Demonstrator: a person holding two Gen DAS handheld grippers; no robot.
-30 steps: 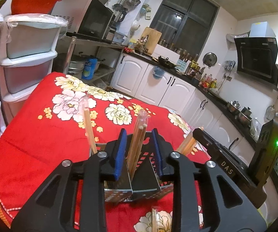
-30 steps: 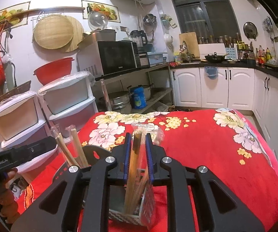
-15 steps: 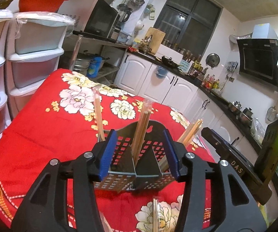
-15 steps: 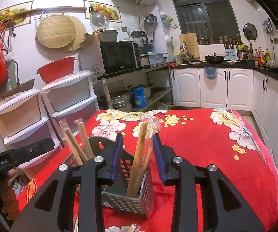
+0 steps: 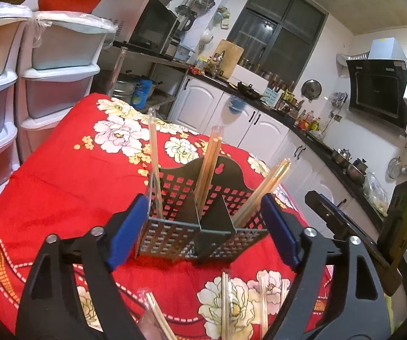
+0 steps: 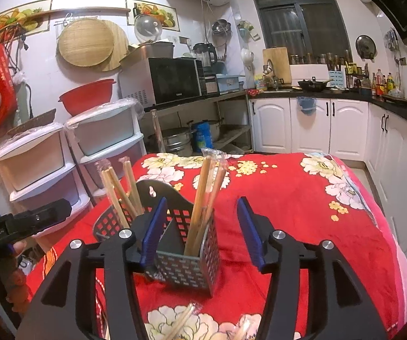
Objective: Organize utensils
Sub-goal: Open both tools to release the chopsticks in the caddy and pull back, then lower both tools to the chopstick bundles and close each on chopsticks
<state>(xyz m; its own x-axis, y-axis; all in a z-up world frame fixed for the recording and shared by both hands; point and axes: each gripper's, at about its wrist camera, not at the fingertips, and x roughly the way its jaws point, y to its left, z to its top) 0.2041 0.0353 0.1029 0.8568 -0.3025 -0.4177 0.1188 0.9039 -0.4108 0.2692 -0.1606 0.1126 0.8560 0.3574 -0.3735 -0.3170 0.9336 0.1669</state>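
Left wrist view: left gripper (image 5: pixel 203 235) jaws opening, empty; right gripper (image 6: pixel 200 232) likewise, chopsticks (image 6: pixel 203 198) released into holder (image 6: pixel 186 263); next, collect wrapped pairs (image 5: pixel 228 306) from cloth (image 5: pixel 61 175)

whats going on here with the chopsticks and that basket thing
A person with a gripper in each hand is sorting wrapped chopsticks into a black mesh caddy on a red floral cloth. Pairs already stand in its compartments. Both the left gripper and right gripper are opening, their pads not pressing on anything. More wrapped chopsticks lie on the cloth in front.
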